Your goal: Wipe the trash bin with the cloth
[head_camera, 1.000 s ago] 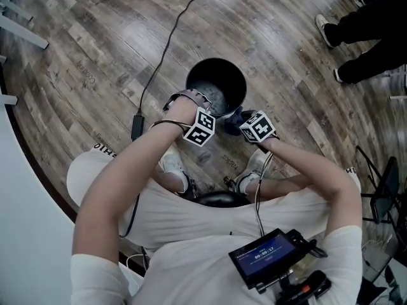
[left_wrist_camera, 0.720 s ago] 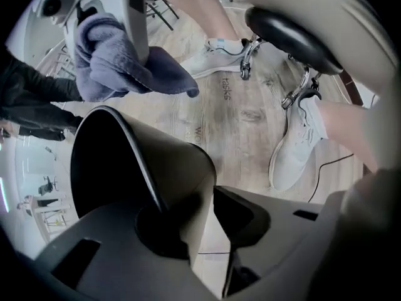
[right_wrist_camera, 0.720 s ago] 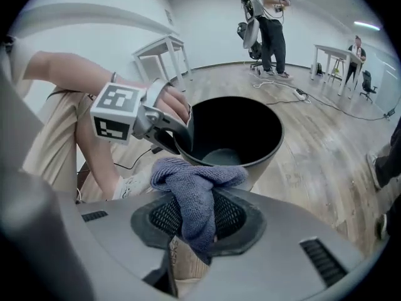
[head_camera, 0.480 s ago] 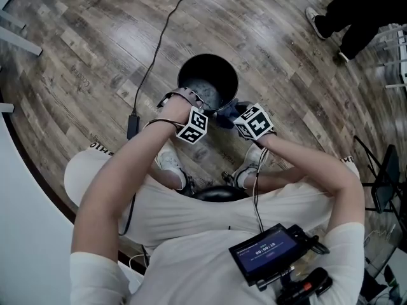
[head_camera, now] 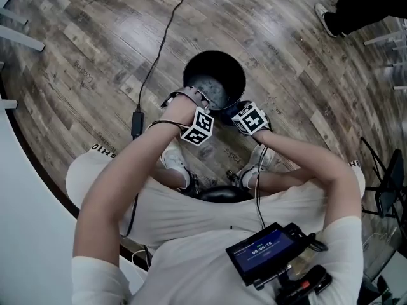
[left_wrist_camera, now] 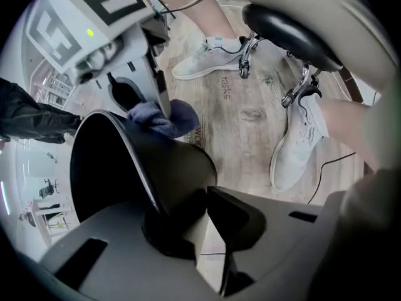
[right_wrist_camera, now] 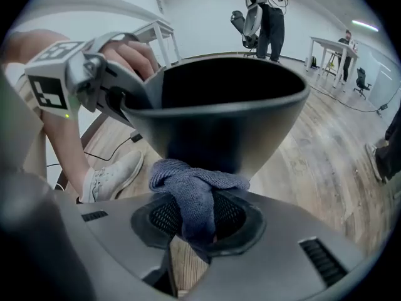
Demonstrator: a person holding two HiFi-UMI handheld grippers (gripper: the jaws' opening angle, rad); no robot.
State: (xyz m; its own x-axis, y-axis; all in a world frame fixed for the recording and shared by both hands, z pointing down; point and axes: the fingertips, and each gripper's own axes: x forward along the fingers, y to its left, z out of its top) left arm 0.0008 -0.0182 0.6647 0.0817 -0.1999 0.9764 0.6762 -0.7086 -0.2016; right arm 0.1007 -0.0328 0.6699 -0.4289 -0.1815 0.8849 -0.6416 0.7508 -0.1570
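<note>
Scene inventory, as I see it from the controls.

1. Bin (head_camera: 197, 65): black, round, open at the top. It stands on the wood floor (head_camera: 76, 56) just ahead of my shoes (head_camera: 175, 161). The inside is dark, with a paler patch low down.

2. Left tongs (left_wrist_camera: 197, 221): pointing steeply down at the near left part of the bin's rim. The jaws have just been closing, with the bin's wall between them. One jaw sits inside the bin and one outside, and I read them as clamped on the rim.

3. Right tongs (right_wrist_camera: 197, 223): jaws pinched together on the cloth (right_wrist_camera: 197, 193). They hang at the near right side of the bin, just outside its rim.

4. Cloth: blue-grey and bunched, with a fold sticking up from between the right jaws. Its upper folds touch the bin's outer wall below the rim. The left gripper view shows it as a blue wad against that wall.

5. Cable (head_camera: 162, 43): black, running across the floor to the left of the bin, away from me.

6. Stool (left_wrist_camera: 288, 33): black seat on a metal frame, under me, between my feet.

7. Screen (head_camera: 264, 253): a small lit display at my chest.

8. Bystander (head_camera: 375, 5): dark trousers and a shoe at the top right, well apart from the bin.
</note>
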